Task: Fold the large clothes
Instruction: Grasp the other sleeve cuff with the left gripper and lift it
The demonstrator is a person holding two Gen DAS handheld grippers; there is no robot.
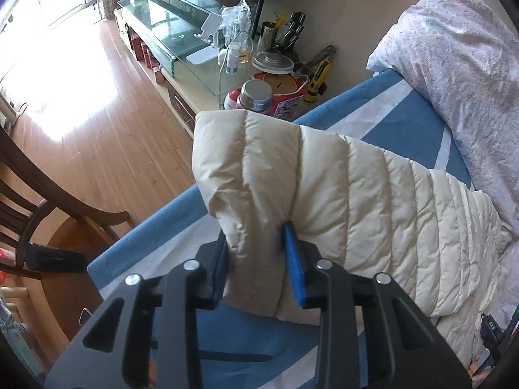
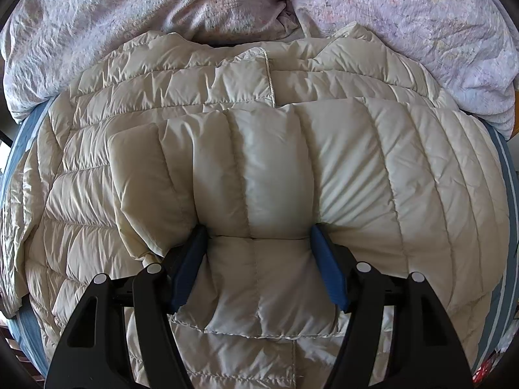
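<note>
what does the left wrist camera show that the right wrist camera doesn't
Only the left wrist view shows the room: wood floor, a glass-topped cabinet with bottles, a chair, and the left gripper pinching a sleeve.

Only the right wrist view shows the right gripper clamping a thick fold.

Both show the cream puffer jacket and blue bed sheet.

We are seeing jacket (image 2: 259, 168) lying on bed (image 1: 405, 110), its far edge touching bedding (image 2: 129, 16) heaped behind it. In left wrist view, sleeve (image 1: 259, 162) is sitting between fingers of left gripper (image 1: 258, 253), over bed's near edge. Right gripper (image 2: 258, 253) is straddling folded sleeve on top of jacket. Cabinet (image 1: 194, 74) with bottles and jars is standing beyond bed; chair (image 1: 48, 194) is standing left, on floor (image 1: 97, 113).
</note>
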